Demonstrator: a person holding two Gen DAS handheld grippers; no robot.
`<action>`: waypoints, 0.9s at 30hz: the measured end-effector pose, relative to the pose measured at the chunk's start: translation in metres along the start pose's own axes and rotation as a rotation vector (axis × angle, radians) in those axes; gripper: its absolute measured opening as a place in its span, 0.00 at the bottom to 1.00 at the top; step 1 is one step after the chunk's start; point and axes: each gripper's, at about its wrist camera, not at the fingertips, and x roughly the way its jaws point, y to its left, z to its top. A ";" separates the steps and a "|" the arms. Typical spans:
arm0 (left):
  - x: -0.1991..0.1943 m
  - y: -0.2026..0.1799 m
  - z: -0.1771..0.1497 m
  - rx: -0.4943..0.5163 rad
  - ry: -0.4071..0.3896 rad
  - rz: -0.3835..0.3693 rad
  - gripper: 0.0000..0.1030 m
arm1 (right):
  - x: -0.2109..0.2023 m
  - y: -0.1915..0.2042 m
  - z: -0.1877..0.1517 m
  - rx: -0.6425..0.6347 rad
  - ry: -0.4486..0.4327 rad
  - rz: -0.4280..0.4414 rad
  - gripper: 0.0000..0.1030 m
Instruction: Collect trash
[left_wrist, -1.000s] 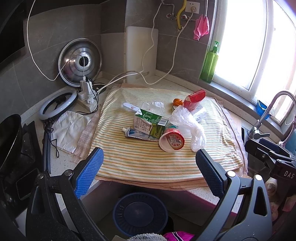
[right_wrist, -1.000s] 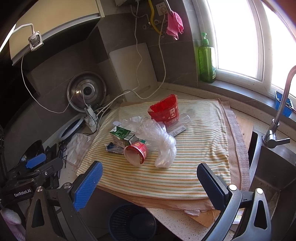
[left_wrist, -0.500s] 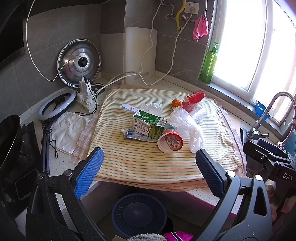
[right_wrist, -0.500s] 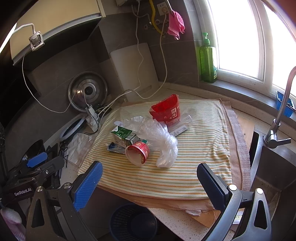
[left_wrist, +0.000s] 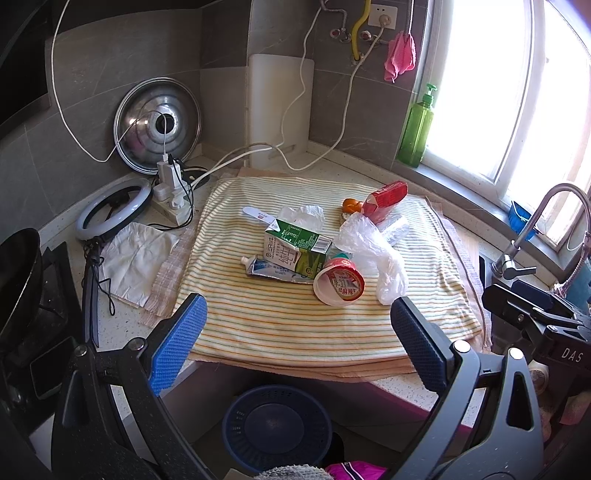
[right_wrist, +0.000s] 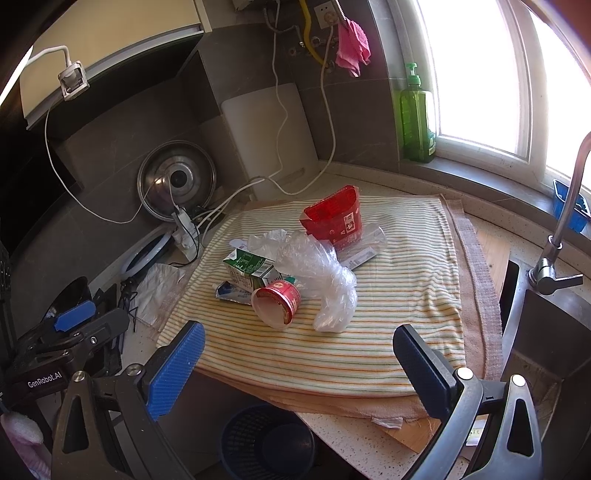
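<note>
**Both grippers ease in on the rubbish heap**

Since a second ago both grippers have crept slightly nearer the worktop; nothing on it has shifted, so collecting has not started. The left gripper (left_wrist: 295, 332) hangs spread and empty off the front edge, and the right gripper (right_wrist: 297, 354) likewise. The trash sits mid-cloth on the striped towel (left_wrist: 280, 328): a green milk carton (left_wrist: 295, 247), a toothpaste tube (left_wrist: 269, 267) against it, a red cup (left_wrist: 340, 286) on its side, a crumpled plastic bag (left_wrist: 376, 254), and a red box (left_wrist: 386, 197) towards the back edge. The blue bin (left_wrist: 277, 428) waits below the front edge. The cup looks the nearest first pick.
</note>
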 end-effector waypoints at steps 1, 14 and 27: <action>0.000 0.000 0.000 0.000 0.000 0.000 0.99 | 0.000 0.000 0.000 0.001 0.000 0.001 1.00; 0.000 0.001 -0.001 -0.002 0.000 -0.001 0.98 | 0.001 -0.006 -0.002 0.004 0.005 0.003 1.00; -0.001 0.001 0.000 -0.003 0.000 -0.002 0.99 | 0.003 -0.008 -0.001 0.005 0.007 0.003 1.00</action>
